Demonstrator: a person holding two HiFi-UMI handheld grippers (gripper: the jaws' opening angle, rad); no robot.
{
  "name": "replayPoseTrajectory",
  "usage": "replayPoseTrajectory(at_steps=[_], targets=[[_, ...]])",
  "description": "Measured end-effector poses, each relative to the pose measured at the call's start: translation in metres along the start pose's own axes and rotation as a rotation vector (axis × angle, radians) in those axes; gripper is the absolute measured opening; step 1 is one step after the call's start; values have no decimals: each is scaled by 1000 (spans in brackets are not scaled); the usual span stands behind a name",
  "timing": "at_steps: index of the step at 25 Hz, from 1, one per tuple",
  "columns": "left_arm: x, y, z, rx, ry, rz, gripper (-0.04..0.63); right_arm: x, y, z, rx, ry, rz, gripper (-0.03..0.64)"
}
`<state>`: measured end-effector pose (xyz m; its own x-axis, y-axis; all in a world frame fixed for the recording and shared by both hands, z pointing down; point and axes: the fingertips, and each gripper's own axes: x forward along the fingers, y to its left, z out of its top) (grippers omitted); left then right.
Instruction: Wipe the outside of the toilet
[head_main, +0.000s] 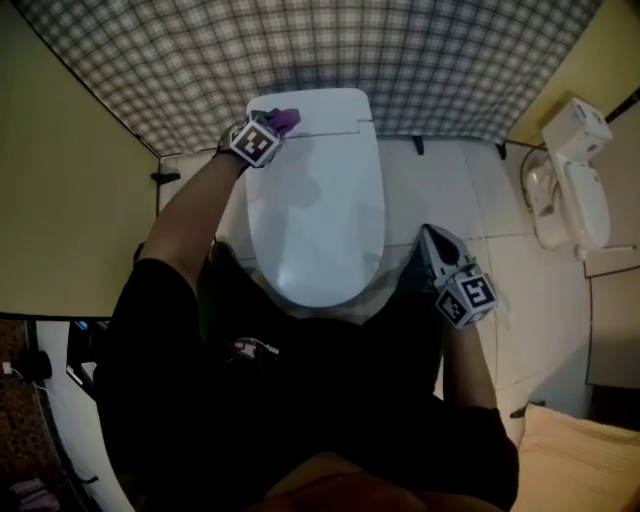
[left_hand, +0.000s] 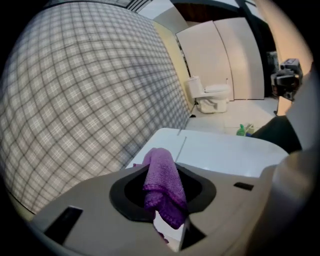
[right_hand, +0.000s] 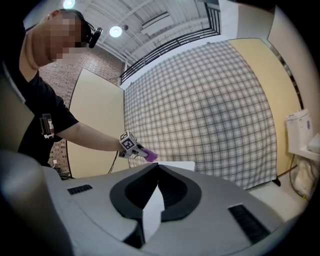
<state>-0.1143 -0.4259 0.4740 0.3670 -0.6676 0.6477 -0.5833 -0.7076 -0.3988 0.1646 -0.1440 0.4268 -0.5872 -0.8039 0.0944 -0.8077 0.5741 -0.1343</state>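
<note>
Standing behind the person: white toilet (head_main: 315, 200) sits centre frame in the head view with its lid down. Its tank top (head_main: 330, 110) is at the upper centre, against the checked wall (head_main: 420, 60).

Left claw (head_main: 272, 128) is reached out to the upper left corner of the tank top. It is pinching a purple cloth (head_main: 286, 120), which lies on that corner. In the left gripper view the left claw (left_hand: 165, 175) is clamped on the purple cloth (left_hand: 161, 190). A fold bunches up above the tips and the rest hangs down below them. The white tank top (left_hand: 220, 155) is right behind and under it; actual contact can't be confirmed from this view.

Right claw (head_main: 430, 240) is lower right of the lid, beside the toilet and apart from it, tips pointing up-frame. Its marker cube (head_main: 468, 297) is just below. In the right gripper view the right claw (right_hand: 157, 167) is pressed together at the tips with nothing between. Only a white sliver shows through lower down. That view also catches the left claw (right_hand: 142, 151) mid-left with the purple cloth (right_hand: 150, 156) at its tip, and the person's bare forearm (right_hand: 90, 137) leading to it.

A second toilet (head_main: 570, 180) is at the upper right edge of the head view, on the white tiled floor (head_main: 520, 280). A yellow panel (head_main: 70, 200) fills the left side. A green bottle (left_hand: 242, 130) stands on the floor right of centre in the left gripper view.
</note>
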Motion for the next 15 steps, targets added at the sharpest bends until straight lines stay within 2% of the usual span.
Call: replayPoseTrajectory(at_steps=[3,8,12,15], targets=[[50,49,8,2,46,54,103,37,-17,-1,29,1,17,-8],[142,102,14,83,141,176,103,89,-51,-20,71,57,48,-8],[206,111,8,156,227,150,103,116,-83,-42,102,109,34,-8],[231,121,15,259,225,162,103,135,-98,-55,80,126,47,-8]])
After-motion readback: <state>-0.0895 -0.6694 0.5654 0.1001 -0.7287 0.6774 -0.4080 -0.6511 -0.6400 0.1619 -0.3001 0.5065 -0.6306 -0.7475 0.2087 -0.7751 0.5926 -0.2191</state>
